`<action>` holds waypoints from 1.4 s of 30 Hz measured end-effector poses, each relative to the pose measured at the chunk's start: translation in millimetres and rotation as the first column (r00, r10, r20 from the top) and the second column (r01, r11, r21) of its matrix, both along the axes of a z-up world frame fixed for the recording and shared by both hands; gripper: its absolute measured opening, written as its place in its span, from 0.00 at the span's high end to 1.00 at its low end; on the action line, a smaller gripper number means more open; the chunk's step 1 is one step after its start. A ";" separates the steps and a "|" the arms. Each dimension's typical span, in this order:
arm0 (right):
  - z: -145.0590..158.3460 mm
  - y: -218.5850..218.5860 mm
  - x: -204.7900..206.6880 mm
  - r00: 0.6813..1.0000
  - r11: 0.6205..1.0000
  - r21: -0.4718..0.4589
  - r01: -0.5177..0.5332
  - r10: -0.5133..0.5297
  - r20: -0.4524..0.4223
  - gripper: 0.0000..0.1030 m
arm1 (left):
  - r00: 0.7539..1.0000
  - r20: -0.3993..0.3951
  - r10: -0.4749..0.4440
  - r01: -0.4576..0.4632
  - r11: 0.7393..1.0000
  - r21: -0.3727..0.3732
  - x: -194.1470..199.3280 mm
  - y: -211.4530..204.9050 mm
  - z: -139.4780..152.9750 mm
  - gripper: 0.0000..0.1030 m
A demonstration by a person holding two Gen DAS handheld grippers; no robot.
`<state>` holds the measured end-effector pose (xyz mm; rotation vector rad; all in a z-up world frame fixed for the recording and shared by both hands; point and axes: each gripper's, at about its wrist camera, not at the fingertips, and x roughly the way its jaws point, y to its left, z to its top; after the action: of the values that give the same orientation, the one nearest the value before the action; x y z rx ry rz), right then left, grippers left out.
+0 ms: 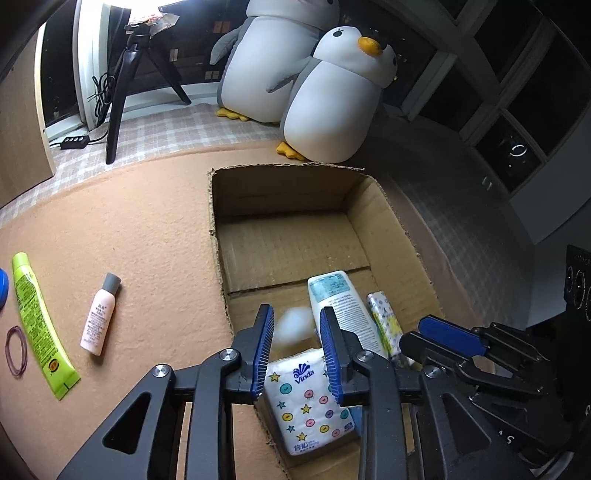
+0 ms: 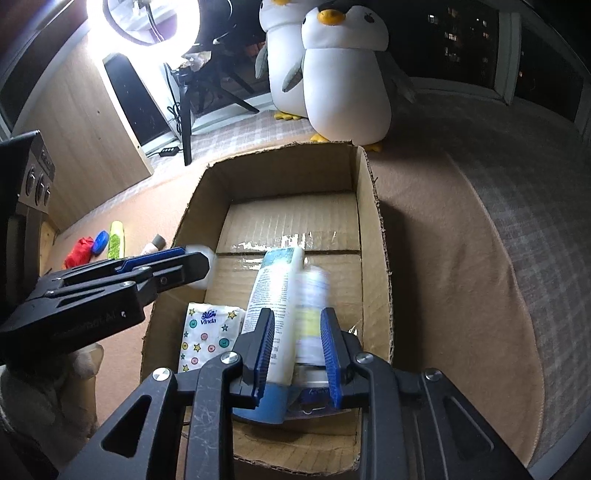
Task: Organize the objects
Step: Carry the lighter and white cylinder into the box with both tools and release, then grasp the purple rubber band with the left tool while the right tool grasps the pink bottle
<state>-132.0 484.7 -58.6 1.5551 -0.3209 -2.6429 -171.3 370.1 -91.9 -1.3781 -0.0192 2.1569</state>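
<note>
An open cardboard box (image 1: 280, 192) (image 2: 373, 221) holds a Vinda tissue pack (image 1: 306, 402) (image 2: 207, 332), a white tube with a blue cap (image 1: 340, 306) (image 2: 273, 295) and a yellow-patterned packet (image 1: 386, 321) (image 2: 312, 314). My left gripper (image 1: 297, 349) (image 2: 192, 258) is open over the box, with a blurred white ball (image 1: 295, 326) (image 2: 207, 269) between its fingers. My right gripper (image 2: 297, 350) (image 1: 439, 339) is open above the blurred yellow packet. On the mat to the left lie a green tube (image 1: 37, 325), a small pink bottle (image 1: 99, 317) and a rubber band (image 1: 16, 350).
Two plush penguins (image 1: 332, 99) (image 2: 343, 74) sit behind the box. A tripod (image 1: 125, 85) and a ring light (image 2: 147, 22) stand at the back left. A blue lid (image 2: 100, 242) and a red item (image 2: 79, 251) lie at the far left.
</note>
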 end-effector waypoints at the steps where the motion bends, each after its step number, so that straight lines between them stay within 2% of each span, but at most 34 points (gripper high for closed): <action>1: 0.5 -0.5 0.1 1.000 1.000 0.002 0.000 0.000 -0.001 0.77 | 1.000 -0.002 0.001 -0.001 1.000 0.001 0.1 -1.3 0.4 0.73; 10: 1.5 -11.1 5.7 1.000 1.000 -0.011 0.006 -0.006 0.004 0.77 | 0.999 -0.017 0.027 -0.027 1.000 0.005 8.4 -37.3 10.9 0.73; 17: 8.7 -30.9 14.9 1.000 0.999 -0.044 0.003 -0.003 -0.008 0.77 | 0.991 -0.019 0.133 -0.133 0.991 -0.029 6.8 -109.7 8.5 0.73; 23: 13.4 -59.7 21.6 0.999 0.996 -0.078 -0.029 0.028 -0.015 0.76 | 0.958 -0.014 0.285 -0.285 0.954 -0.092 -8.9 -200.8 -2.5 0.73; 29: 13.9 -93.7 25.6 0.997 0.992 -0.102 -0.076 0.075 -0.013 0.74 | 0.921 -0.006 0.390 -0.386 0.908 -0.160 -31.5 -268.3 -18.0 0.73; 35: 13.5 -121.0 31.3 0.994 0.987 -0.114 -0.113 0.113 -0.007 0.73 | 0.901 0.022 0.432 -0.419 0.884 -0.208 -55.6 -297.7 -38.2 0.73; 42: 13.4 -133.6 38.0 0.992 0.986 -0.113 -0.123 0.124 0.003 0.73 | 0.919 0.035 0.394 -0.372 0.890 -0.263 -71.7 -287.4 -60.2 0.73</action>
<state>-94.1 351.1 -45.2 1.5029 -0.3555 -2.4794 -243.0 82.7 -152.1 -1.7345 -0.0574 2.4881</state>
